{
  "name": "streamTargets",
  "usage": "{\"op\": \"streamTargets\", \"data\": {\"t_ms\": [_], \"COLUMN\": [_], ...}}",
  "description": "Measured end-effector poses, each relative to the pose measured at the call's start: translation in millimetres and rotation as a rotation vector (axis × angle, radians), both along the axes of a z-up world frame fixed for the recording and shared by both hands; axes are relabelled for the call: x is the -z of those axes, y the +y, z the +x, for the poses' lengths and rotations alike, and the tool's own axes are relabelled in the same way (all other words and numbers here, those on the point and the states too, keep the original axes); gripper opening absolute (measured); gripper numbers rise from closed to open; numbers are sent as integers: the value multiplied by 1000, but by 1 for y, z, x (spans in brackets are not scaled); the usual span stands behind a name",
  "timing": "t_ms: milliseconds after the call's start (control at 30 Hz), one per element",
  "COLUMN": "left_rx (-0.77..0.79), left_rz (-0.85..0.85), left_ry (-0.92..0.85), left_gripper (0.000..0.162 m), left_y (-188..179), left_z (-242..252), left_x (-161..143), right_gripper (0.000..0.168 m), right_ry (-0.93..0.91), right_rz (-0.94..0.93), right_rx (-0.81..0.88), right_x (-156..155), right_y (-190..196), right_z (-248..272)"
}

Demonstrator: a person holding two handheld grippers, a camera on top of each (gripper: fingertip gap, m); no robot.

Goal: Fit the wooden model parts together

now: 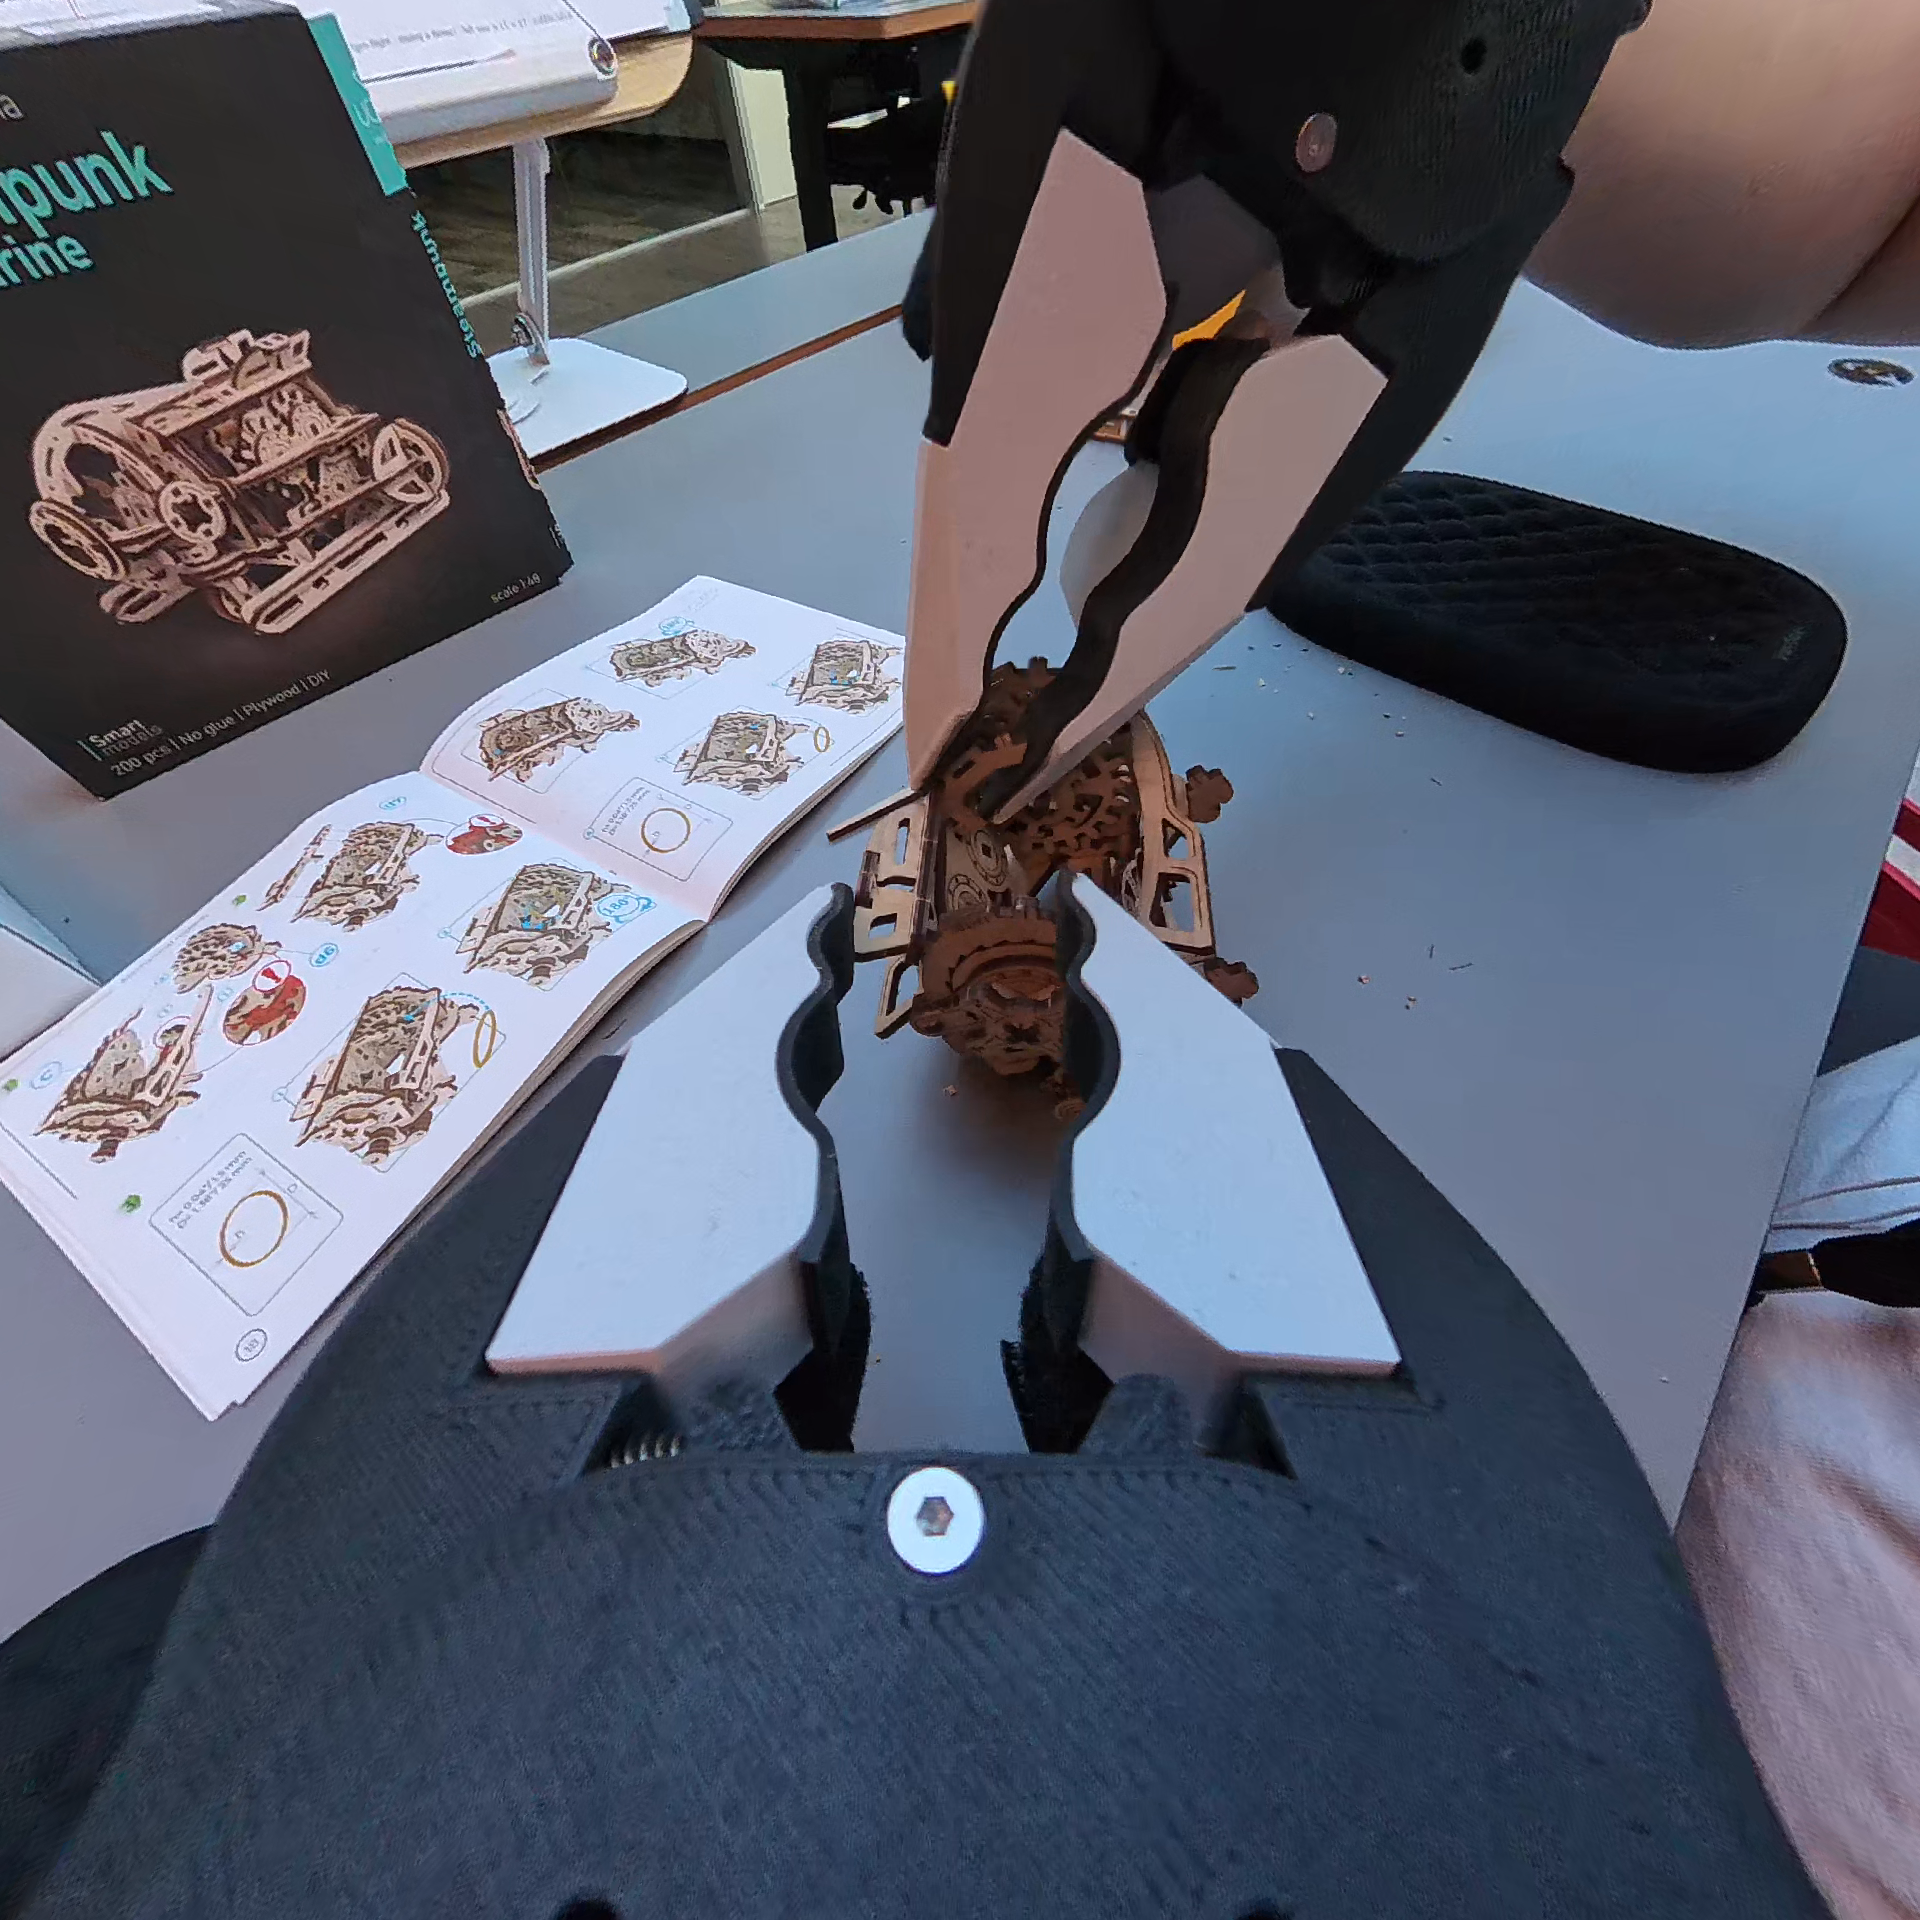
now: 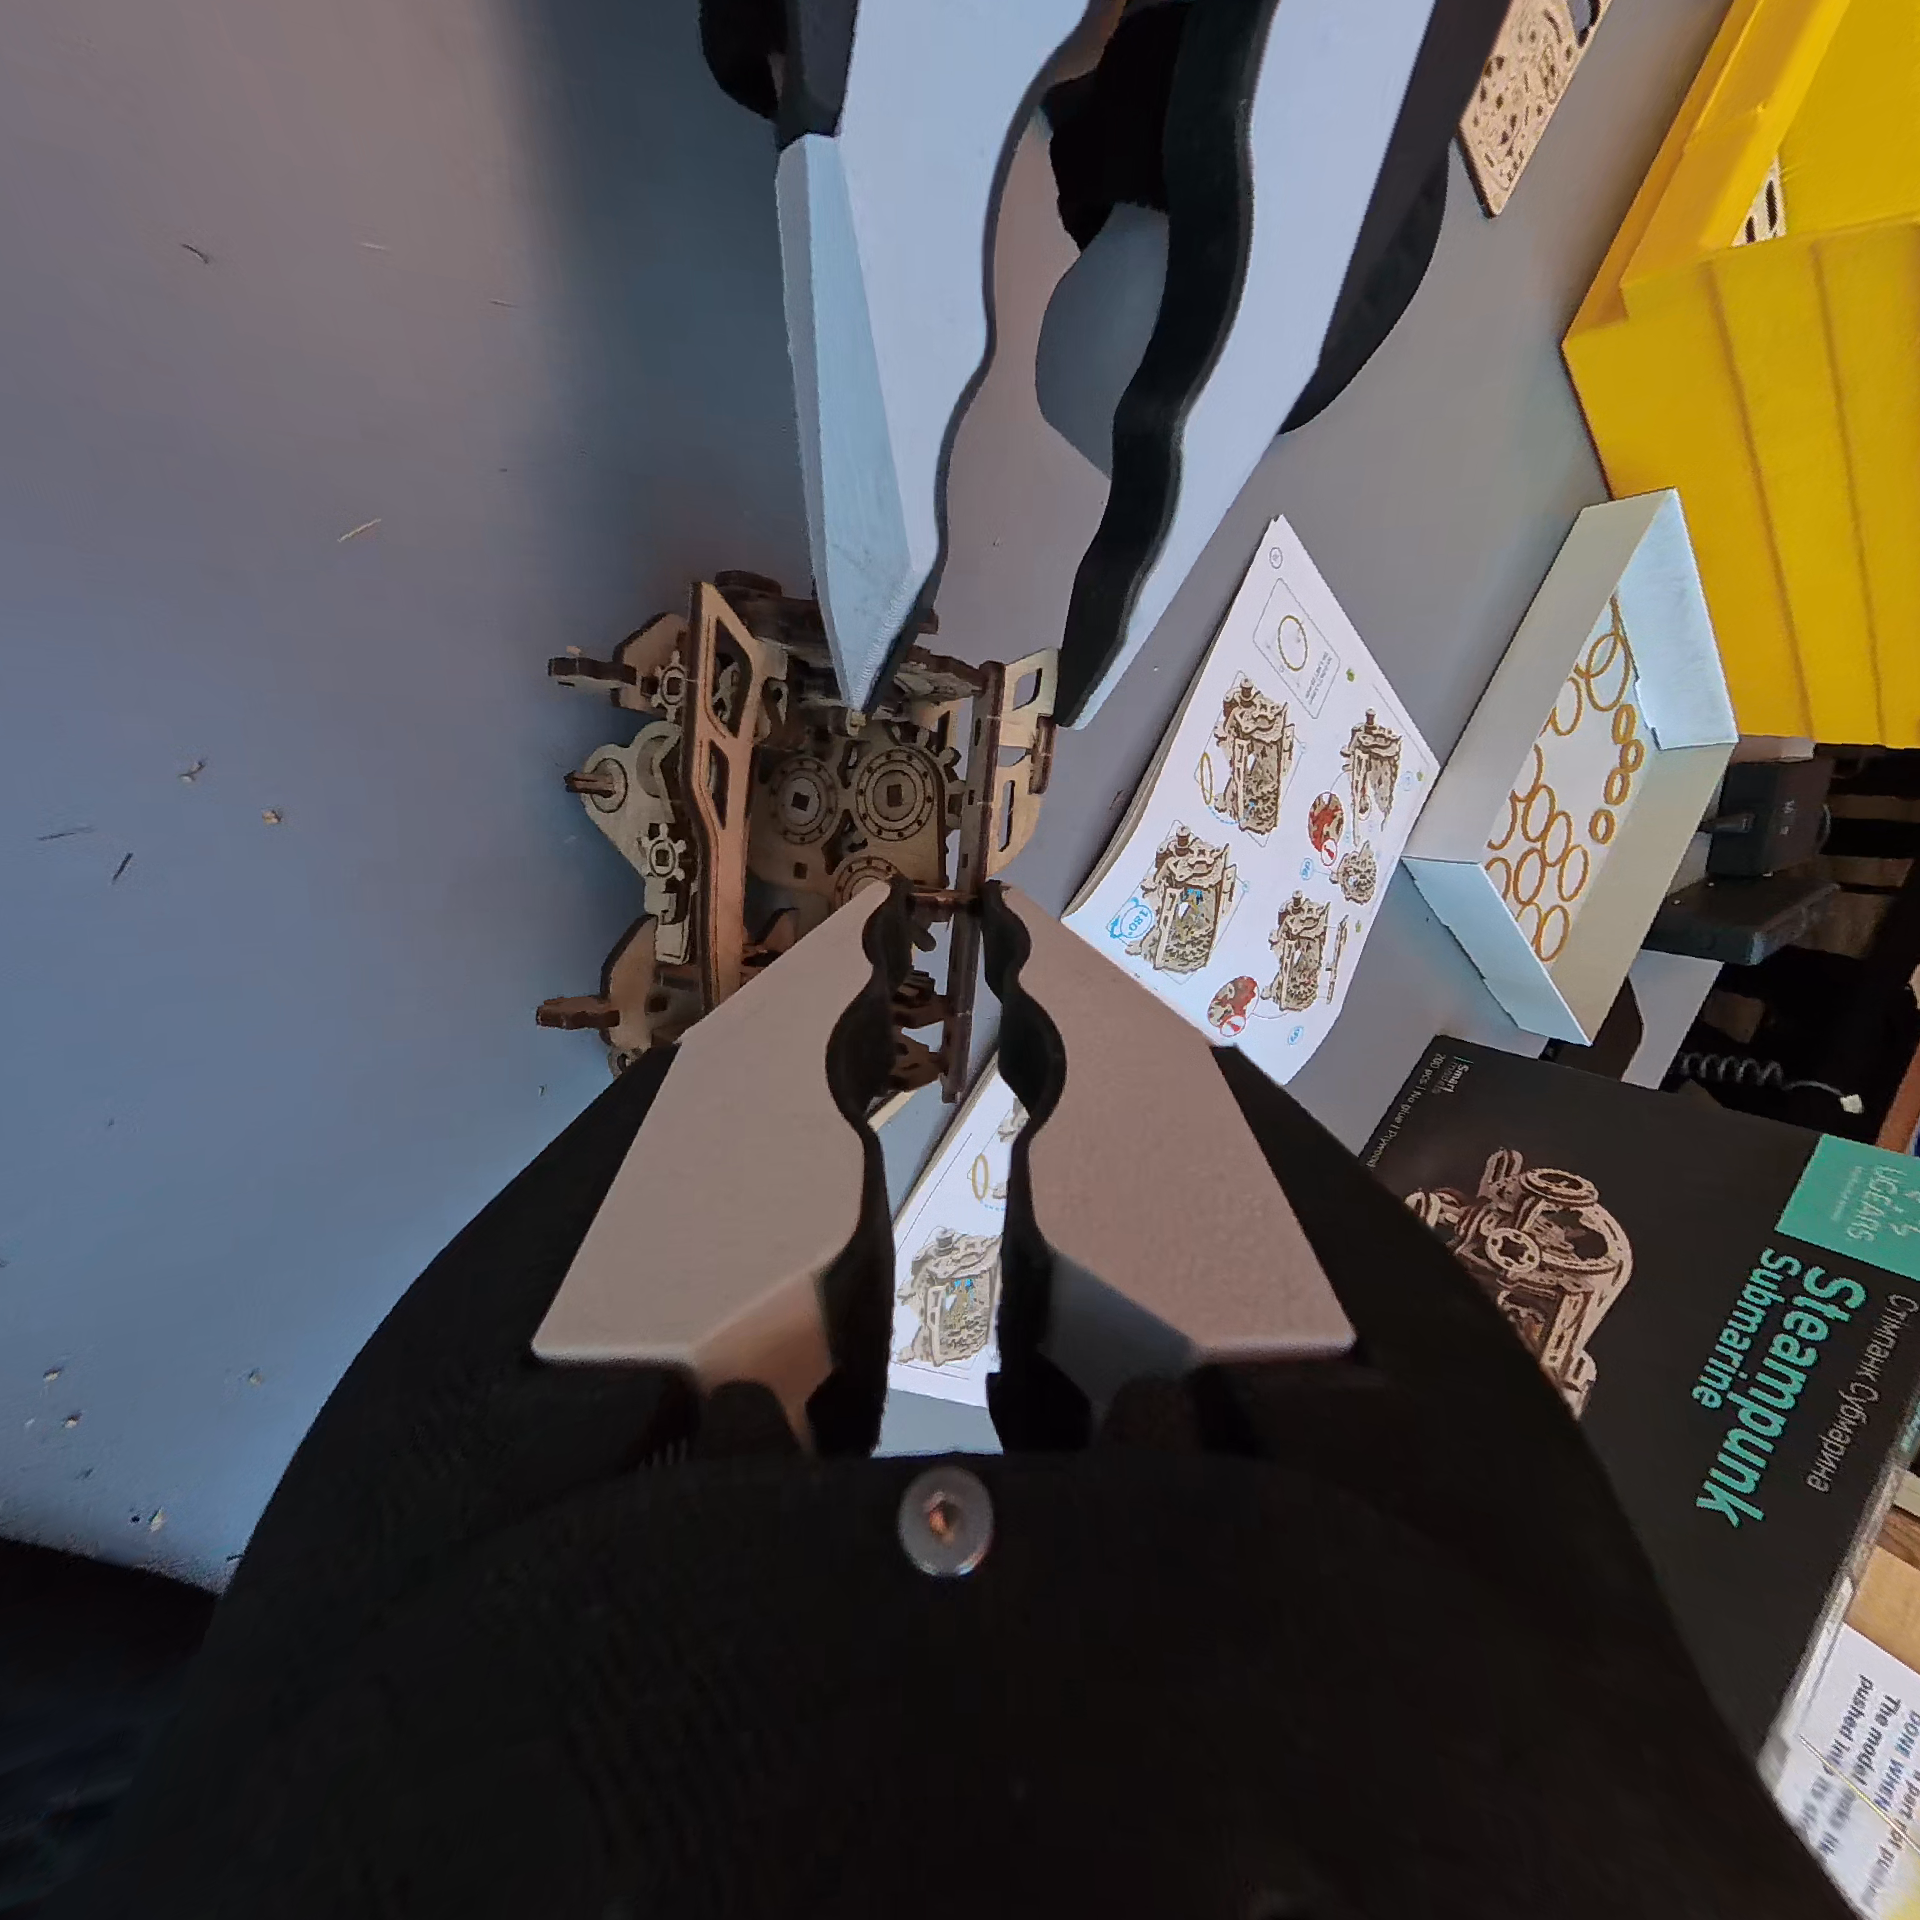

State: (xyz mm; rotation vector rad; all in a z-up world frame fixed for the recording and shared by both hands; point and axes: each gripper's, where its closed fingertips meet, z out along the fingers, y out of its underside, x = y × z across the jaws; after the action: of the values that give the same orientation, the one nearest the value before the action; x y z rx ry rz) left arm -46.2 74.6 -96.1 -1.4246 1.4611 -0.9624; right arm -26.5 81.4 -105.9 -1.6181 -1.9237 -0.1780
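Observation:
The wooden model (image 1: 1117,821), a brown gear-filled frame, lies on the grey table (image 1: 1507,1091). My left gripper (image 1: 951,902) stands with its jaws wide around the model's near end, and both fingers touch it. My right gripper (image 1: 971,795) comes down from above and is shut on a toothed wooden part (image 1: 987,717) at the model's top. In the right wrist view the model (image 2: 810,800) lies ahead of my right gripper (image 2: 940,896), which pinches a thin brown piece. The left gripper (image 2: 971,707) reaches in from the top.
An open instruction booklet (image 1: 416,987) lies left of the model, with the black kit box (image 1: 208,416) behind it. A black padded rest (image 1: 1558,623) is at the right. The right wrist view shows a white tray of rings (image 2: 1579,790) and a yellow bin (image 2: 1766,416).

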Motion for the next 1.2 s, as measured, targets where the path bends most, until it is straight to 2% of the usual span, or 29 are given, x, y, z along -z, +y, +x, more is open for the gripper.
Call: {"op": "streamTargets", "data": {"t_ms": [433,533,733,1200], "left_rx": [9,3,6,9], "left_rz": [3,32,13,-29], "left_ry": [0,-2,-8,-45], "left_gripper": [38,43,37,37], "left_y": [0,1,-1,0], "left_z": [-2,-3,-1,-1], "left_x": [0,-1,0,0], "right_gripper": [12,12,12,12], "right_ry": [-37,-57,-71,-50], "right_rz": [34,48,57,90], "right_rx": [3,1,14,14], "right_x": [-1,-1,0,0], "right_y": [-1,0,0,-1], "right_z": [-1,-2,-1,0]}}
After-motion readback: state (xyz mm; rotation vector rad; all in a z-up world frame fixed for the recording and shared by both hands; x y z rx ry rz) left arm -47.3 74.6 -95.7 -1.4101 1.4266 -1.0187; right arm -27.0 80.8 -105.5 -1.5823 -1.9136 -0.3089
